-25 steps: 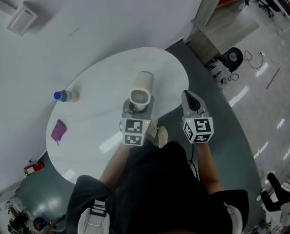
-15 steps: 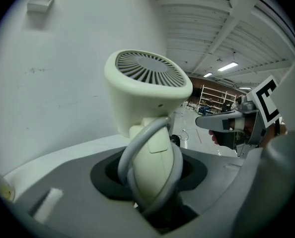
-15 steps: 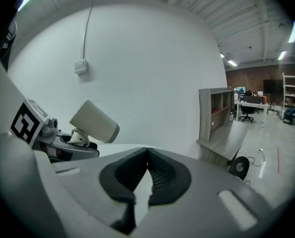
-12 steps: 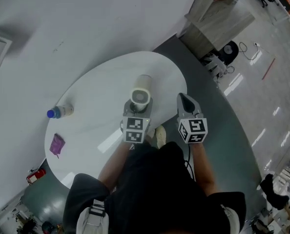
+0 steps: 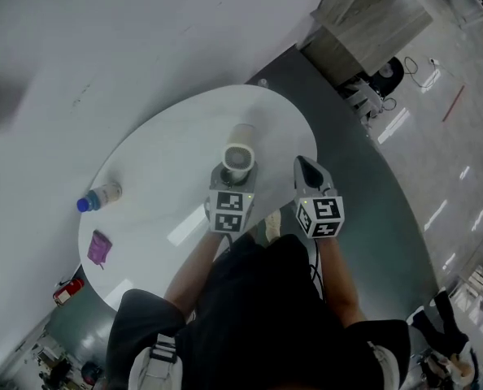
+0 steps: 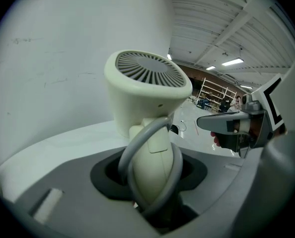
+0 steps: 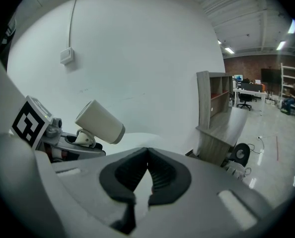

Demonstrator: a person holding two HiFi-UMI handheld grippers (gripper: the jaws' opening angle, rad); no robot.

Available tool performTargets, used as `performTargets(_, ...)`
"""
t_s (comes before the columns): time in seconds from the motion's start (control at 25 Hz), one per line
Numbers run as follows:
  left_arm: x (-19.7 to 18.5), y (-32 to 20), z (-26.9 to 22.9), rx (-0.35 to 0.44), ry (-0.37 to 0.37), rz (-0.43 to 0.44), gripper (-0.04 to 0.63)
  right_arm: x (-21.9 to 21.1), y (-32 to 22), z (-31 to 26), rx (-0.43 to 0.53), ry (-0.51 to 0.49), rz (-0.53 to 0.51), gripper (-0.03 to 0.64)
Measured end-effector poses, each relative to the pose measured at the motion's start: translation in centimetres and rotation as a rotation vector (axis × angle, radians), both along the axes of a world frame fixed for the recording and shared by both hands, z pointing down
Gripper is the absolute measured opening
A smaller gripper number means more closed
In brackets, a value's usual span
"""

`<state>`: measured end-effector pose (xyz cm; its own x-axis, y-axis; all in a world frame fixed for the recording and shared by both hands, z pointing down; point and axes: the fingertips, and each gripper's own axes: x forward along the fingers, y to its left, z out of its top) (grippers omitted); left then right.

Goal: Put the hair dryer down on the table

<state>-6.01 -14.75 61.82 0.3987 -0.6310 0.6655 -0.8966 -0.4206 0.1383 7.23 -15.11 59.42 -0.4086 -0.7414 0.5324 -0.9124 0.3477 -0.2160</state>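
- Over the white oval table (image 5: 156, 165), the cream plastic hair dryer (image 5: 239, 154) is gripped by its handle in the left gripper (image 5: 232, 179), apparently clear of the surface; released here, it could be dropped and toppled.
- A grey cord-like loop (image 6: 132, 152) is wound round the handle and could be snagged as the jaws part.
- The right gripper (image 5: 310, 171) is closed on nothing beside the table's edge, so no steadying is offered.

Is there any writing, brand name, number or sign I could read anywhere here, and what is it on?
No text here can be read.
Hair dryer: no brand or label shows.
Bottle: label too small to read.
Marker cubes on the tools: black-and-white square patterns, not words.
Purple item: too small to make out any print.
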Motion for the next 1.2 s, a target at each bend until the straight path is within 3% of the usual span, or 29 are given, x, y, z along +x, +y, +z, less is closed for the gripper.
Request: performTargets(1.2,0.9,-4.8,9.5,-0.201,-0.062,-0.007,0.192,1.0,-4.1,5.7,-0.127,0.006,0.005,0.003)
